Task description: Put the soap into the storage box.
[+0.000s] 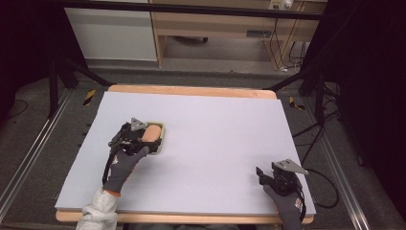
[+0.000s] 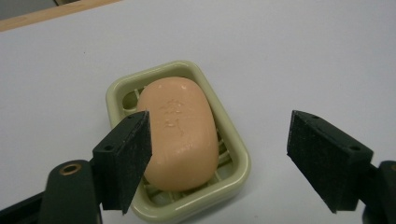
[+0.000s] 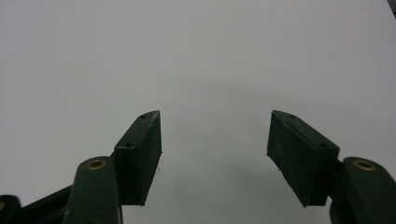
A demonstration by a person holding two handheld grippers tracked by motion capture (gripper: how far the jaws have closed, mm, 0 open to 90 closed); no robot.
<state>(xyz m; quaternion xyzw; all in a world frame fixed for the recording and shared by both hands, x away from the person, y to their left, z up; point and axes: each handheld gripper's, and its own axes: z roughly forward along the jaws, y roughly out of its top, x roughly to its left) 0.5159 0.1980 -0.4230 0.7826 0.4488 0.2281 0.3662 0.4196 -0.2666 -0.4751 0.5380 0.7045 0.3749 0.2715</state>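
Jaws of the left gripper [image 2: 219,158] stood apart over a peach-coloured soap bar [image 2: 180,133], pressing on nothing. Seen along that gripper, one black pad [image 2: 126,158] sat in front of the bar's near flank, whether touching it I could not tell, while the other pad [image 2: 322,158] hung well clear of the dish over bare surface. The soap lay lengthwise in a pale green soap dish [image 2: 236,144], a rounded rectangle with a slotted floor, and the bar took up most of it. Faint raised lettering showed on the soap's top face, too soft to read.

From the high view, the dish [image 1: 162,125] rested on the left half of the counter [image 1: 215,139], nearer the left edge than the middle and about midway between the far and near edges. The left gripper [image 1: 139,136] sat over its near-left side, carried by a grey-gloved hand [image 1: 125,167] with a white sleeve behind it at the near edge.

Jaws of the right gripper [image 3: 215,140] were likewise spread wide, with only the plain grey-white surface between and beyond them. In the high view that right gripper [image 1: 263,175] rested near the counter's near-right corner, held by another gloved hand [image 1: 287,203], well apart from the soap and its dish.

A wooden rim [image 1: 191,90] edged the counter's far side.
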